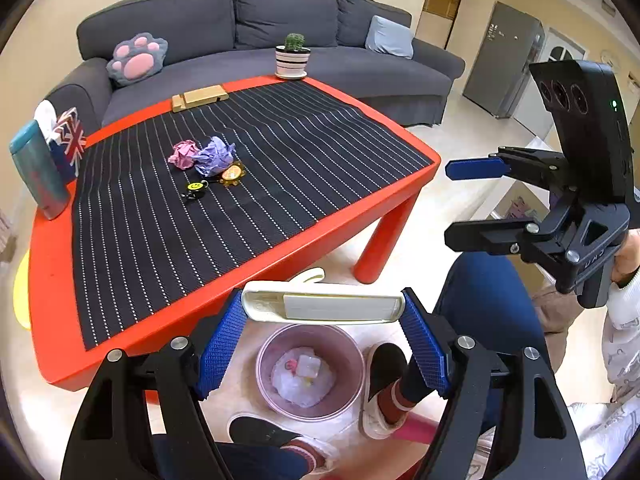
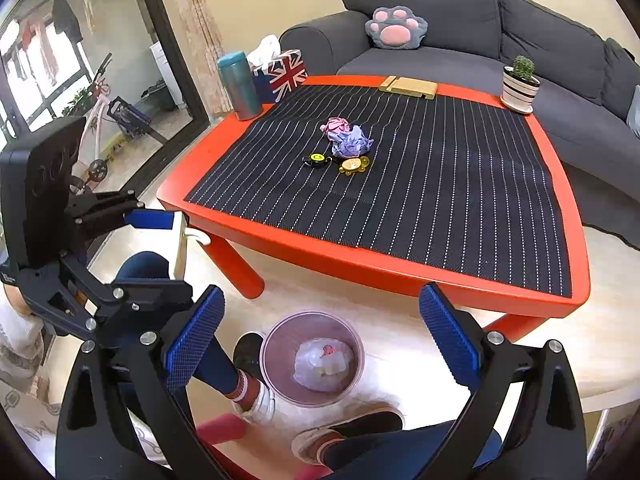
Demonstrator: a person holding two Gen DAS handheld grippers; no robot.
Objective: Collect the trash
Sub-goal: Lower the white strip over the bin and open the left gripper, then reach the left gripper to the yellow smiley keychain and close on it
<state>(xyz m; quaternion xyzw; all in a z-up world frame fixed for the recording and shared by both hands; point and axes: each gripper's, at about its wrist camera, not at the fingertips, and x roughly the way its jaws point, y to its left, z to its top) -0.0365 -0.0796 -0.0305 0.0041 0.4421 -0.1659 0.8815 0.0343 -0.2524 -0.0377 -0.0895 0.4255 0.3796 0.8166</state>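
My left gripper (image 1: 324,308) is shut on a cream flat plastic piece (image 1: 324,306), held above a pink trash bin (image 1: 310,372) on the floor with wrappers inside. The bin also shows in the right wrist view (image 2: 314,358). My right gripper (image 2: 320,320) is open and empty above the bin; it also shows in the left wrist view (image 1: 464,204). A pink crumpled paper (image 1: 182,153) and a purple crumpled paper (image 1: 214,156) lie together on the red table's (image 1: 52,280) striped mat, seen also in the right wrist view (image 2: 336,124) (image 2: 354,142).
Beside the papers lie a yellow smiley keychain (image 1: 195,187) and an orange toy (image 1: 232,174). On the table edges stand a teal tumbler (image 1: 38,168), flag tissue box (image 1: 68,144), wooden stand (image 1: 200,98), potted cactus (image 1: 293,58). A grey sofa (image 1: 280,24) behind. The person's feet flank the bin.
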